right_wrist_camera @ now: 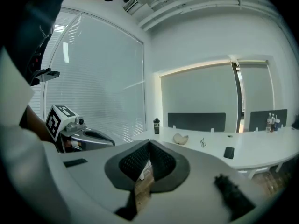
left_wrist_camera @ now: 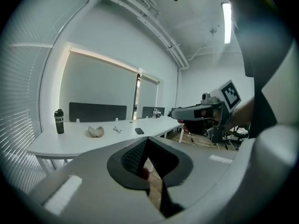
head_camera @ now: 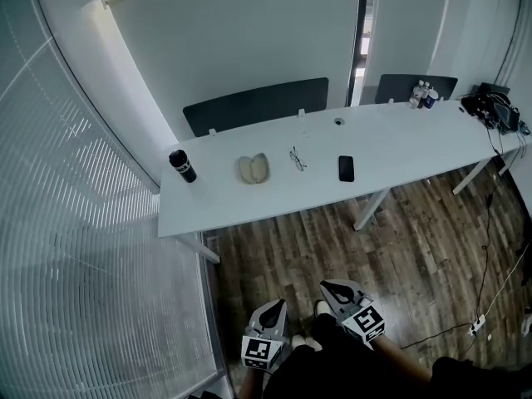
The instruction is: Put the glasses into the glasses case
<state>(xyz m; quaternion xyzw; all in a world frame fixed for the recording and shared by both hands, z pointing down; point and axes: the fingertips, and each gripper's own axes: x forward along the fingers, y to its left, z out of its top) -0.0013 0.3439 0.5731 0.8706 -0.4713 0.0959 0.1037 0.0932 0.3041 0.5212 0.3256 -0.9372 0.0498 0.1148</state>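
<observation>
Nearest me, both tools hang over the wood floor, well short of the glasses case [head_camera: 253,169] and on the near side of the white table [head_camera: 416,144] it lies on. The left gripper [head_camera: 274,306] has its pads pressed together on nothing, and the right gripper [head_camera: 334,288] is likewise closed and empty, so both must spread before any pick. Moving out to the table, the case lies open like a clamshell, pale, with both halves facing up. The glasses [head_camera: 298,159] lie just beside the case, to its right in the head view and apart from it. Whether their arms are folded is too small to tell. I judge them light, thin-framed and fragile, with slick lenses that mark easily. I would pinch the frame at the bridge or a hinge corner rather than a lens or a thin arm, and close gently. The case looks light enough to skid, so the other claw may have to steady it. Past the glasses from the case sits a dark phone [head_camera: 346,168], and on the case's opposite side stands a black bottle [head_camera: 182,165]. By my count that is two grippers, one pair of glasses, one case, one phone and one black bottle. Beyond the case there are two dark chair backs [head_camera: 256,105], and far off to its right a few small bottles [head_camera: 422,95] I cannot number.
</observation>
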